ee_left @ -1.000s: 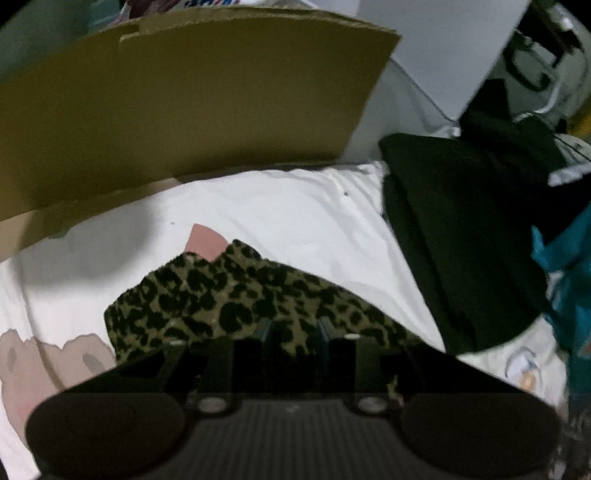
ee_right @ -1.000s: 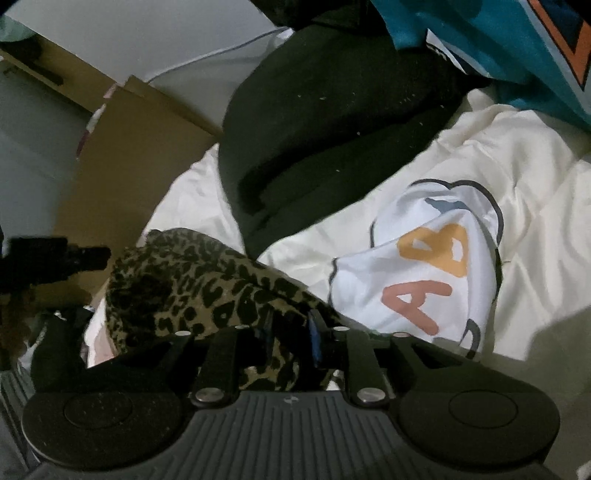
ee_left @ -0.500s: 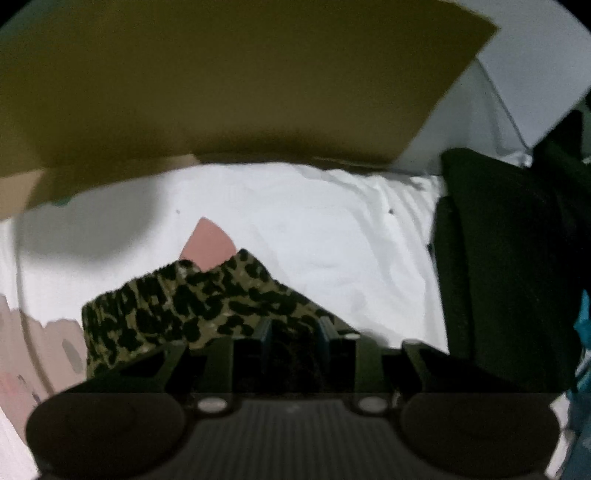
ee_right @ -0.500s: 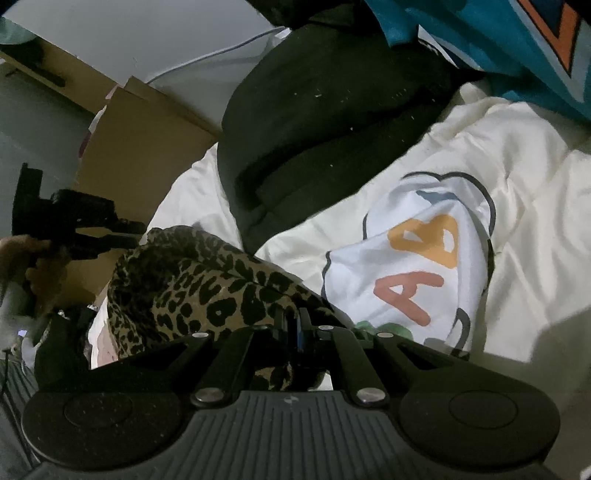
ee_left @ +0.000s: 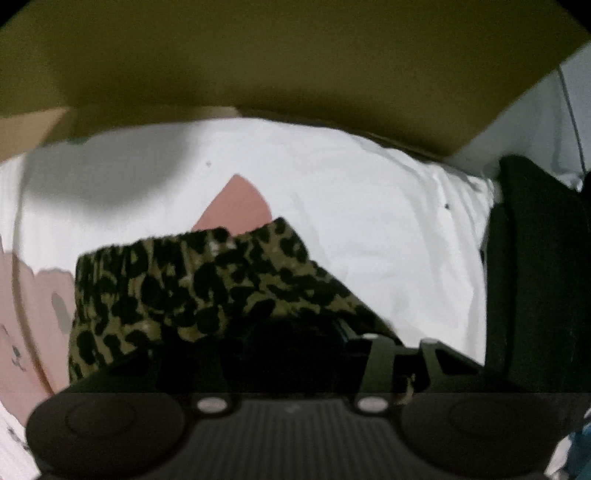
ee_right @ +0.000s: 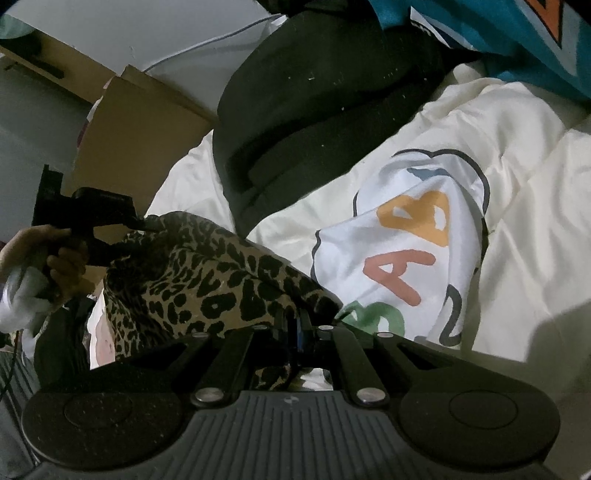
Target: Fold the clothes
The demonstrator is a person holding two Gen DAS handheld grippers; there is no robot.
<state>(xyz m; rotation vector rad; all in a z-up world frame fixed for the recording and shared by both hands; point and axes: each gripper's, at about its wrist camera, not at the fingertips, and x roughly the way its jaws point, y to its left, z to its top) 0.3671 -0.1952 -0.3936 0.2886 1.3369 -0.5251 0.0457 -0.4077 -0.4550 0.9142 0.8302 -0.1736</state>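
Note:
A leopard-print garment (ee_left: 192,280) hangs between both grippers above a white bedspread (ee_left: 351,206). My left gripper (ee_left: 291,332) is shut on one edge of it; the cloth drapes over and hides the fingertips. In the right wrist view the same garment (ee_right: 207,273) stretches from my right gripper (ee_right: 291,325), whose jaws are pressed together on its near corner, to the left gripper (ee_right: 125,225) held in a hand at the far left.
A brown cardboard box (ee_left: 277,55) stands close ahead of the left gripper. Folded black clothes (ee_right: 325,110) lie on the bed beside a white printed patch with letters (ee_right: 406,243). Teal fabric (ee_right: 498,33) is at the top right.
The left gripper has moved forward towards the cardboard box, lifting the garment with it. The right gripper's jaws have closed tight on the garment's corner, and the cloth is now stretched between the two.

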